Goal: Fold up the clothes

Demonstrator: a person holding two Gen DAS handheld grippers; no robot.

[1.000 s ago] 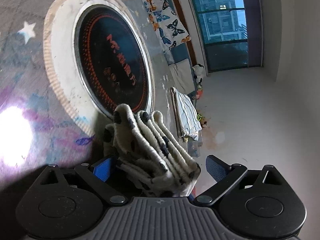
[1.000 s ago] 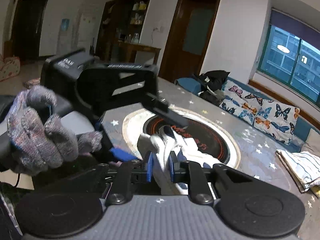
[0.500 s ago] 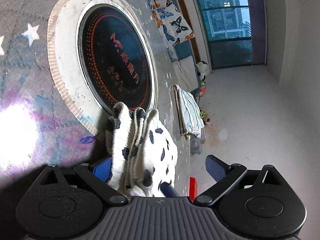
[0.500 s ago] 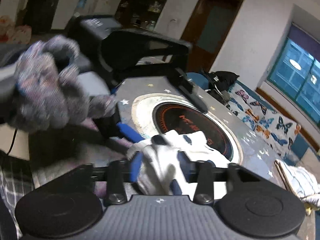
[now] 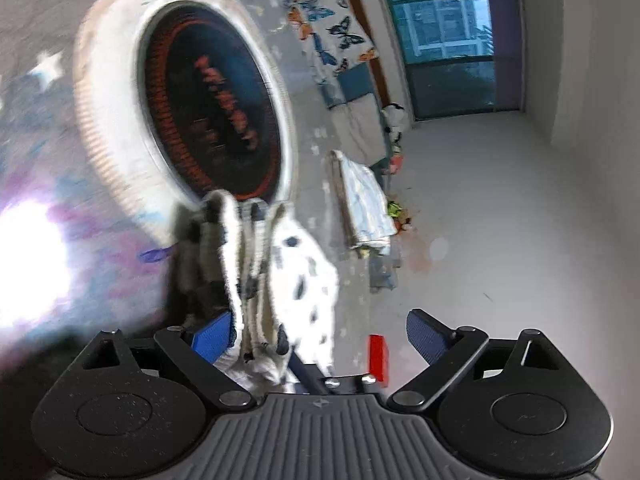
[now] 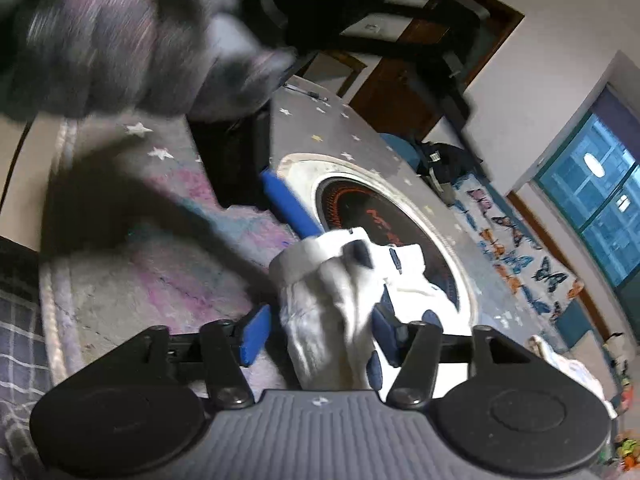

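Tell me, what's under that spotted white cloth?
The spotted white cloth lies on a star-patterned table cover, overlapping the round black hotplate. Whatever sits directly beneath the bundle is hidden.

- A grey table (image 6: pixel 328 128) with small stars carries a round black hob (image 5: pixel 212 92).
- A butterfly cushion (image 6: pixel 520 256) lies along the bench under a large window (image 6: pixel 600 200).
- White walls, pale floor (image 5: pixel 520 220), and a brown door (image 6: pixel 408 80).

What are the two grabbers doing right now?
Left gripper: open, white dark-spotted fuzzy cloth against one pad.
Right gripper: open, jaws just opened, cloth loose between.
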